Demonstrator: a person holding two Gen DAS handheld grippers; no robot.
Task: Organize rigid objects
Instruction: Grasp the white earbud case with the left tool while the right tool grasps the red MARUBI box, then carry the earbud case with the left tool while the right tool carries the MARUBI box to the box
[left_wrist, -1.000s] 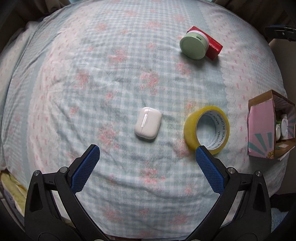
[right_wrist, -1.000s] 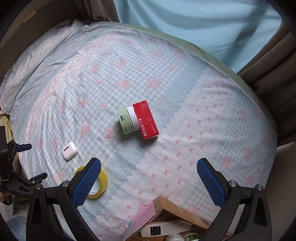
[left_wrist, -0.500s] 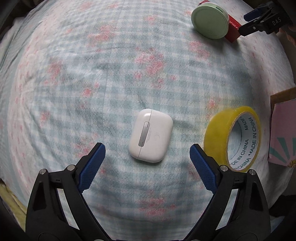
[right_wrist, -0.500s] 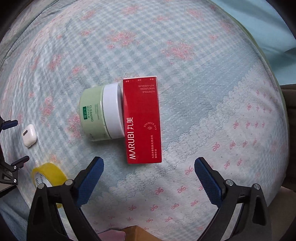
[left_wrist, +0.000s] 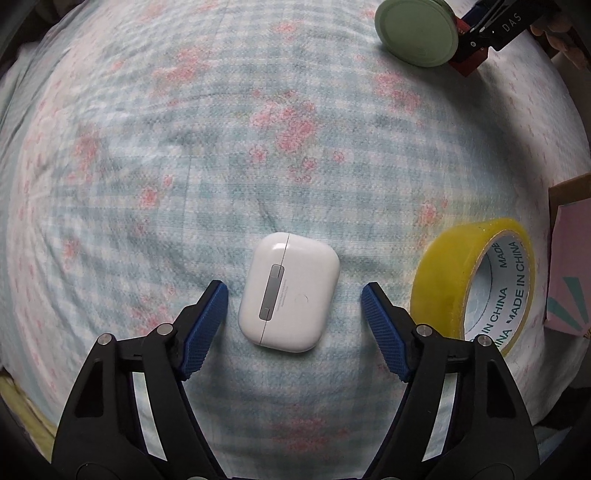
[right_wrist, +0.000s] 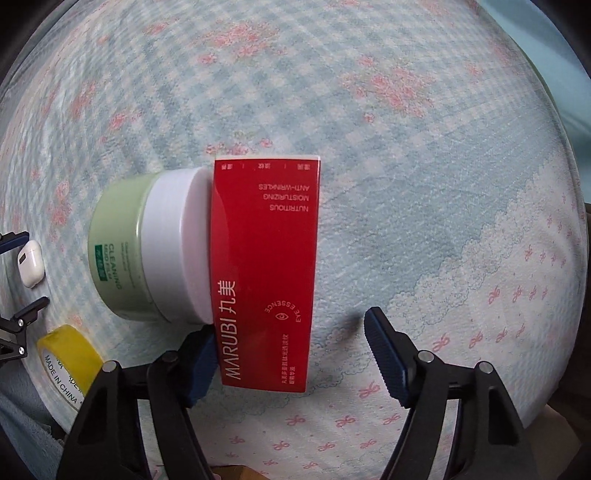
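Observation:
A white earbud case (left_wrist: 289, 292) lies on the checked bedspread between the open blue fingers of my left gripper (left_wrist: 294, 299), with gaps on both sides. A yellow tape roll (left_wrist: 474, 286) stands just right of it. My right gripper (right_wrist: 291, 343) is open and straddles the near end of a red MARUBI box (right_wrist: 266, 273). Its left finger (right_wrist: 201, 363) is partly hidden behind the box edge; the right finger stands apart. A green-and-white jar (right_wrist: 147, 247) lies on its side against the box's left side. The jar also shows in the left wrist view (left_wrist: 416, 31).
A cardboard box with a pink flap (left_wrist: 570, 266) sits at the right edge of the left wrist view. The earbud case (right_wrist: 31, 263) and tape roll (right_wrist: 68, 356) show at the left of the right wrist view. The bed's edge lies close below both grippers.
Both grippers have moved forward and down. The left now brackets the earbud case and has narrowed. The right now straddles the red box end and has narrowed.

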